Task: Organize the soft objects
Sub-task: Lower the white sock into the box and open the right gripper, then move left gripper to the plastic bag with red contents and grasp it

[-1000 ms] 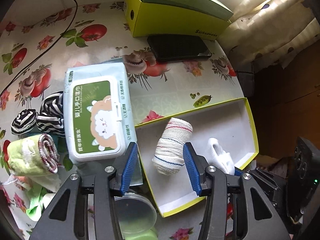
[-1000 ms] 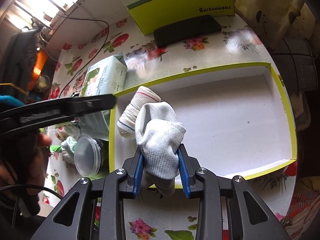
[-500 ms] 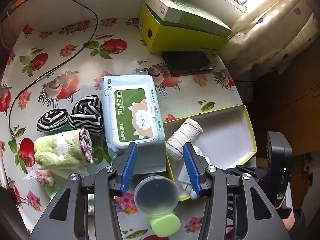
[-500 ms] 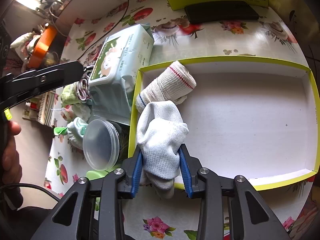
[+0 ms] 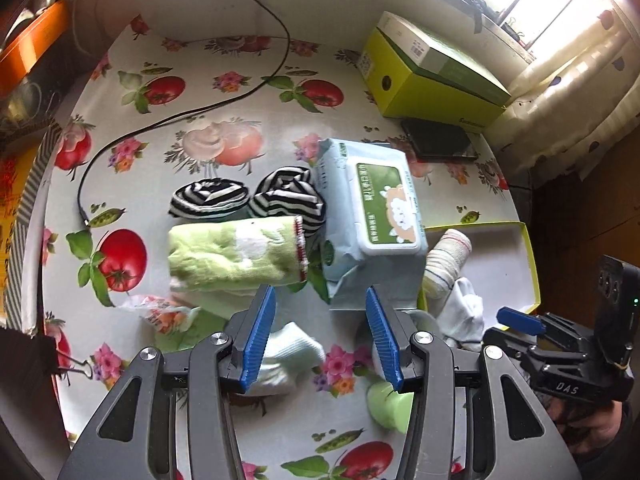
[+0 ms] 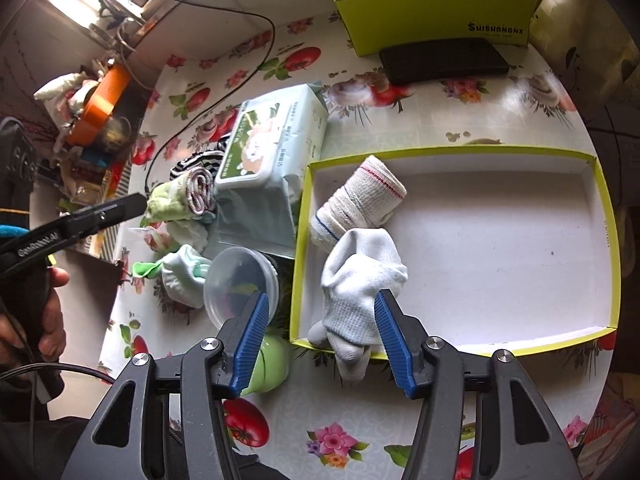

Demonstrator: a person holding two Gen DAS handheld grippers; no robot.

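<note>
While right tool (image 6: 320, 336) opens off white sock (image 6: 362, 280), left tool (image 5: 320, 336) gapes empty; box (image 6: 436, 12) reads "SHISHANGNX".

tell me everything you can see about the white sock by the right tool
The white sock is a plain knit, ribbed at its lower part, crumpled and limp. It lies in the near left corner of the yellow tray, its end draped over the tray's front rim onto the tablecloth. Its top touches the rolled striped sock. The right tool is opening around it; one pad sits at its edge, the other is clear.
</note>
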